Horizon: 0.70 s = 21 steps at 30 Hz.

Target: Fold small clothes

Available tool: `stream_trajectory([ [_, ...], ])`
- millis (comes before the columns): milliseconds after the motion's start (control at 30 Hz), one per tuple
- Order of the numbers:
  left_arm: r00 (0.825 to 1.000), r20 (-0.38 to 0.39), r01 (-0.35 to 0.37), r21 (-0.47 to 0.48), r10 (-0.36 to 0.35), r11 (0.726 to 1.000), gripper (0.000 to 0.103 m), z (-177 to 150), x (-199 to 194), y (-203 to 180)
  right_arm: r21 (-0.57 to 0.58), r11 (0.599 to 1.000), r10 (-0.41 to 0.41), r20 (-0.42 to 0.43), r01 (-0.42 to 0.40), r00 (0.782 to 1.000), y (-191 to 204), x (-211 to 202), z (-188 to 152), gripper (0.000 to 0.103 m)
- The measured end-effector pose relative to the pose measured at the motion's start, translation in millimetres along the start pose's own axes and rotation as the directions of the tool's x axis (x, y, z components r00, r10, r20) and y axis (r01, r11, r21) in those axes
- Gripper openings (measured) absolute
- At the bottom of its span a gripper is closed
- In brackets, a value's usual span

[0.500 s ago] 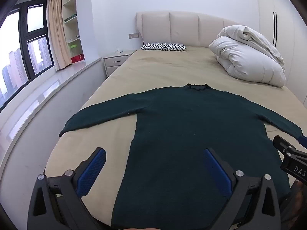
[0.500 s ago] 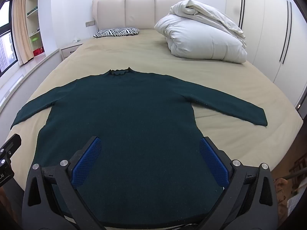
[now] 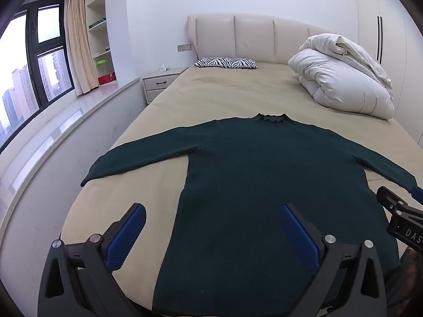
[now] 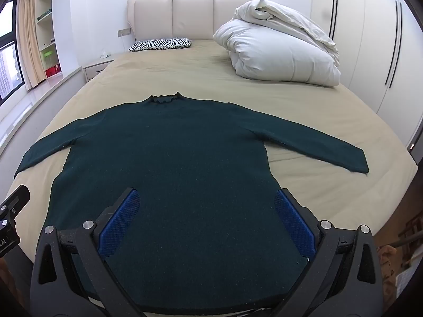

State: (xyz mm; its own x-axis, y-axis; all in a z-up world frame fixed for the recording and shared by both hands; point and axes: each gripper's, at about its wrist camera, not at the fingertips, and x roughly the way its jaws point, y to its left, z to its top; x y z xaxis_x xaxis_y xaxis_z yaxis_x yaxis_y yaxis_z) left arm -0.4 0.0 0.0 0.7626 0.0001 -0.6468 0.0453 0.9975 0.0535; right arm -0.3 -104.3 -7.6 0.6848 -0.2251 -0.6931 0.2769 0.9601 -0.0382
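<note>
A dark green long-sleeved sweater (image 3: pixel 259 174) lies flat on the beige bed (image 3: pixel 227 92), collar toward the headboard, both sleeves spread out; it also shows in the right wrist view (image 4: pixel 169 158). My left gripper (image 3: pixel 211 211) is open and empty, held above the sweater's lower left hem. My right gripper (image 4: pixel 205 196) is open and empty above the lower right hem; its body shows at the right edge of the left wrist view (image 3: pixel 396 211).
A folded white duvet (image 4: pixel 280 50) sits at the bed's far right. A zebra-print pillow (image 4: pixel 161 43) lies by the padded headboard (image 3: pixel 238 37). A nightstand (image 3: pixel 158 84), window ledge (image 3: pixel 66 126) and window are on the left; wardrobe doors (image 4: pixel 383 39) on the right.
</note>
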Motion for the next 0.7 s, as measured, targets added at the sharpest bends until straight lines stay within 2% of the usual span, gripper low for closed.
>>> stream_trajectory([
  [700,1.000,-0.003,0.000,-0.003,0.000,1.000,0.103,-2.6,1.0,0.0,-0.003,1.000,-0.002,-0.004,0.002,1.000,0.3,1.2,0.5,0.103],
])
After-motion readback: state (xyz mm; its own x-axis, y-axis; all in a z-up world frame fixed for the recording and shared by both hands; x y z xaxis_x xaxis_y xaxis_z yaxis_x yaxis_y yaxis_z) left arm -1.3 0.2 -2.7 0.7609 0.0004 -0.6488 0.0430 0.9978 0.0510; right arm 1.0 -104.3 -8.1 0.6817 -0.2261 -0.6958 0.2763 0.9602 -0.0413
